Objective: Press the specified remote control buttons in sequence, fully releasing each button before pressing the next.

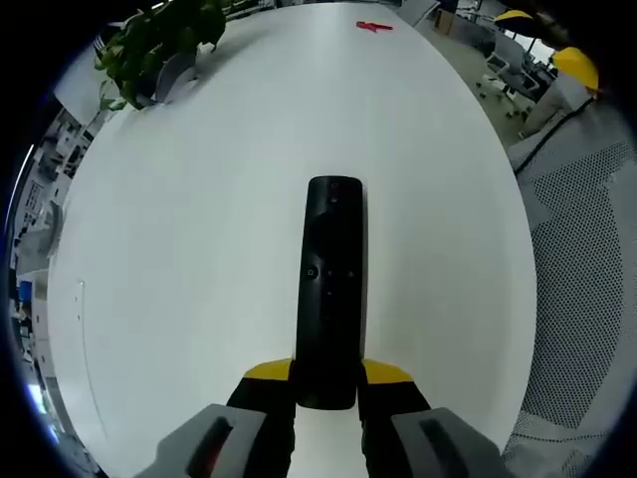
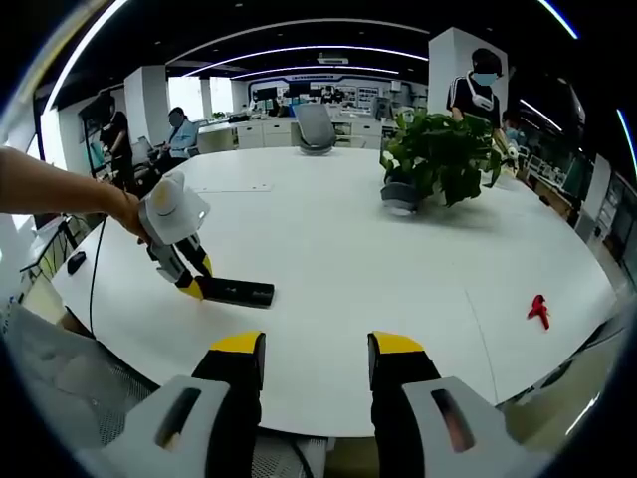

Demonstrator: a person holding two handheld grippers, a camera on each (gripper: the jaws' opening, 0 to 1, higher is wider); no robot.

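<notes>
Two yellow-tipped jaws of the left gripper (image 1: 326,383) rise at the bottom of the left gripper view, closed against the near end of a long, slim black plastic remote control (image 1: 330,289). The remote lies flat on the smooth, matte white oval table (image 1: 199,249) and points away from the camera; small round buttons show about midway along its face. Farther off, a leafy green potted plant (image 1: 159,45) stands near the table's far left edge, and a small red object (image 1: 374,27) lies at the far end. A grey mesh chair back (image 1: 587,289) sits just off the table to the right.

In the right gripper view, the right gripper (image 2: 317,363) hangs near the table's edge with its yellow-tipped jaws parted and nothing between them. Beyond, to the left, a person's hand (image 2: 124,214) holds the left gripper (image 2: 194,286), which clamps the remote (image 2: 237,292) on the tabletop (image 2: 328,249). The bushy plant (image 2: 438,154) in its rounded grey pot stands farther back on the right, and the red object (image 2: 538,310) lies near the right edge.
</notes>
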